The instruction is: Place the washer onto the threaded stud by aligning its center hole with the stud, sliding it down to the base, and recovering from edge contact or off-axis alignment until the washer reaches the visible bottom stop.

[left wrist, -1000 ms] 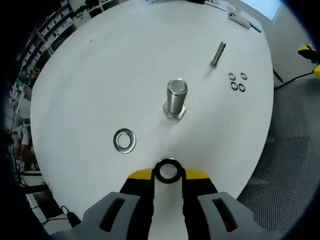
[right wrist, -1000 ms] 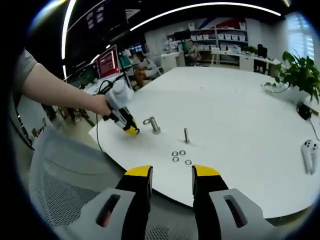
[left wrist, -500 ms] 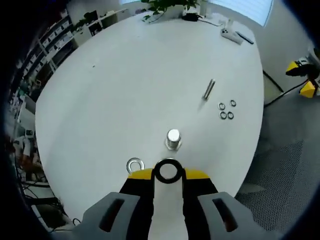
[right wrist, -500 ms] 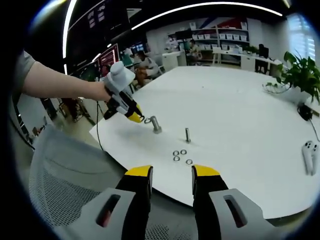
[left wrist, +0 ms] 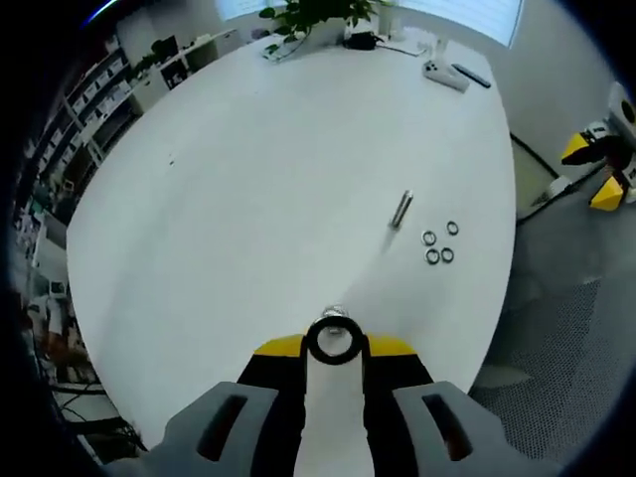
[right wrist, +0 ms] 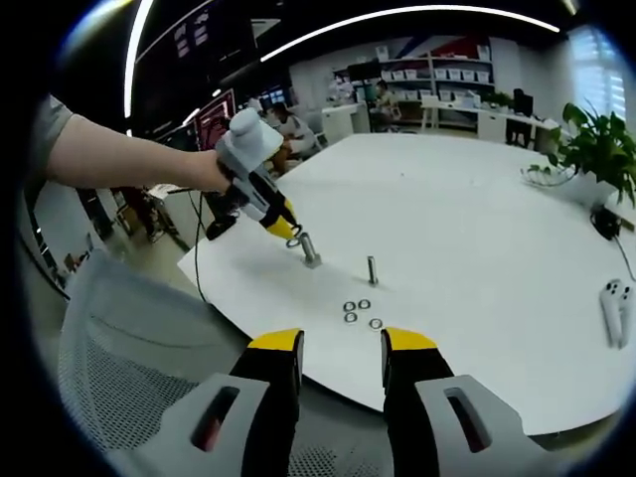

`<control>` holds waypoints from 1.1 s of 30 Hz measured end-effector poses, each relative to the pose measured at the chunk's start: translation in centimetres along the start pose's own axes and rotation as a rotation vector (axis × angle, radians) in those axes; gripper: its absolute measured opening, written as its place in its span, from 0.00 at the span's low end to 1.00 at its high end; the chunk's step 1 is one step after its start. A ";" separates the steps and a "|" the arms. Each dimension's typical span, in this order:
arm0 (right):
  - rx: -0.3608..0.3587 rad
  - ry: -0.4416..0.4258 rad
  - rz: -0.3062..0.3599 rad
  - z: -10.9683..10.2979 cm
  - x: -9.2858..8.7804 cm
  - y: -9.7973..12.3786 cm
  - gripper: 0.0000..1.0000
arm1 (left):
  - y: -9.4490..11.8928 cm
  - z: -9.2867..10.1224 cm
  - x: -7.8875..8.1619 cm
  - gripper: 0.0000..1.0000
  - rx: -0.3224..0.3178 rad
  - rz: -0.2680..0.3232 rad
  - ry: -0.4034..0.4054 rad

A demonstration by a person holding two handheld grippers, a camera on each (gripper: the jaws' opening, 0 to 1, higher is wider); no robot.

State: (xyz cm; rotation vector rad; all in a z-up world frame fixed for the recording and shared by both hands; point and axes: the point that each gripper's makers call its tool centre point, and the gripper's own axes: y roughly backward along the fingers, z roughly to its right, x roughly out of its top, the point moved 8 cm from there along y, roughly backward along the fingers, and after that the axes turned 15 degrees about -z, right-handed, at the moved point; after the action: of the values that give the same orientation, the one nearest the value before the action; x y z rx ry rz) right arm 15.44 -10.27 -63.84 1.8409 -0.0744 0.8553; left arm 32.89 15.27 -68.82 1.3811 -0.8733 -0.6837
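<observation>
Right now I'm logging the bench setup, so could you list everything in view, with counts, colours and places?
Table: one, white, round, under everything.
Washer: one, dark ring, held in the left gripper just over the stud.
Threaded stud: one, silver, upright near the table's edge.
Second stud: one, silver, thinner, further in on the table.
Small washers: four, silver, clustered beside the second stud.
Plant: one, green, far side of the table.
Controller: one, white, by the table's edge.
Mesh chair: one, grey, below the table's edge.
Left gripper: yellow tips, grey body, shut on the washer.
Right gripper: yellow tips, open, off the table.
Person's arm: one, holding the left gripper.
</observation>
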 end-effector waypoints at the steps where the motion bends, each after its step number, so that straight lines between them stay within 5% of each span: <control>1: 0.000 0.000 0.000 0.0 0.0 0.0 0.34 | -0.1 0.0 0.1 0.18 -0.001 -0.003 -0.003; 17: -0.007 -0.012 0.005 0.1 0.0 0.1 0.33 | -1.1 -0.1 1.0 0.18 0.004 -0.051 -0.068; 33: -0.015 -0.022 0.000 0.2 -0.1 0.1 0.33 | -4.5 -0.1 1.5 0.18 0.006 -0.130 -0.124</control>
State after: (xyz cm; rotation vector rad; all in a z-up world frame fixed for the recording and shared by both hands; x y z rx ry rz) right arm 15.46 -10.54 -63.82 1.8359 -0.0946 0.8329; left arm 34.14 13.63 -73.09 1.4220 -0.8886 -0.8748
